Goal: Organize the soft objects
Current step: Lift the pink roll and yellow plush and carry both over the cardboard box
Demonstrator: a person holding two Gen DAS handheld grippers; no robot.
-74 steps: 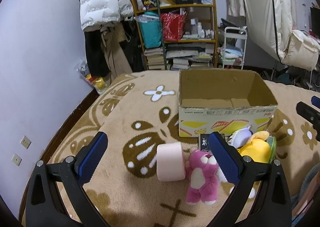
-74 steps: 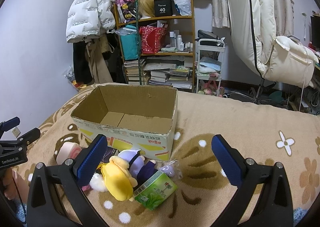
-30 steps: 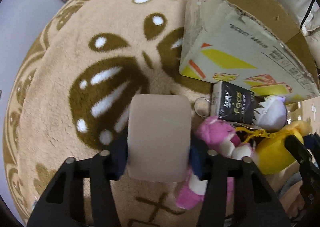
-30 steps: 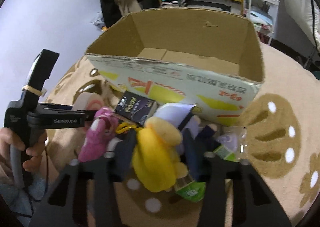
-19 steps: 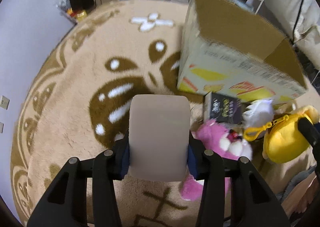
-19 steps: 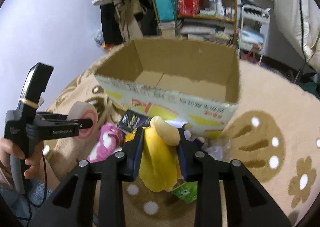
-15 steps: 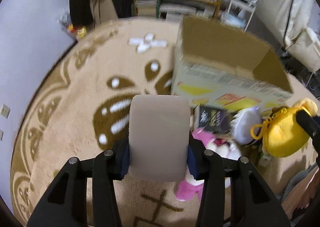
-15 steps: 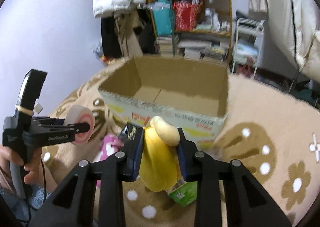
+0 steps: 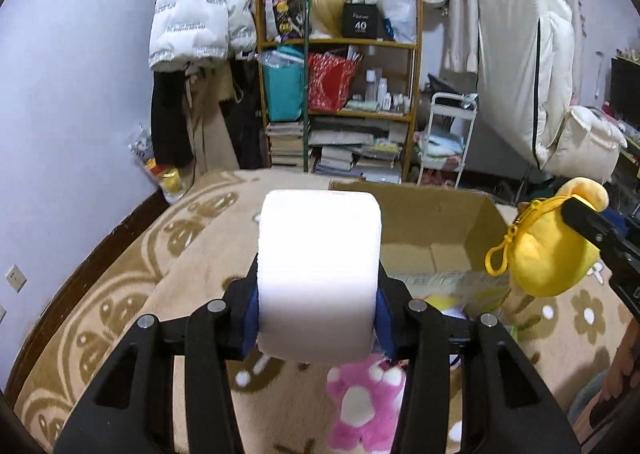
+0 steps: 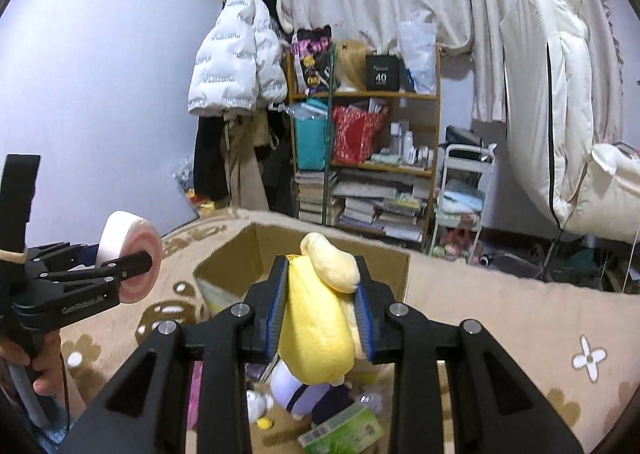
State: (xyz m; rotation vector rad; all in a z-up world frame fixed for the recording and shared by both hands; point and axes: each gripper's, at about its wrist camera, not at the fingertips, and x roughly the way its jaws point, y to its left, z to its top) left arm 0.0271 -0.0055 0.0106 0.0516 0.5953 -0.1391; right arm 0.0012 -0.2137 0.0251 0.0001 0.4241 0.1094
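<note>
Clamping a pink roll (image 9: 318, 274), the left gripper (image 9: 318, 306) faces the cardboard box (image 9: 436, 230); right gripper (image 10: 322, 314) fingers squeeze a yellow plush (image 10: 316, 318).

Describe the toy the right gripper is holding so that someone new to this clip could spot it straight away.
Start at the open cardboard box on the patterned beige blanket. Just in front of it, lifted above the pile of toys, the right gripper is clamped on a yellow plush toy. It is the only bright yellow item, with a paler floppy part on top; the left gripper holds a white roll instead.
</note>
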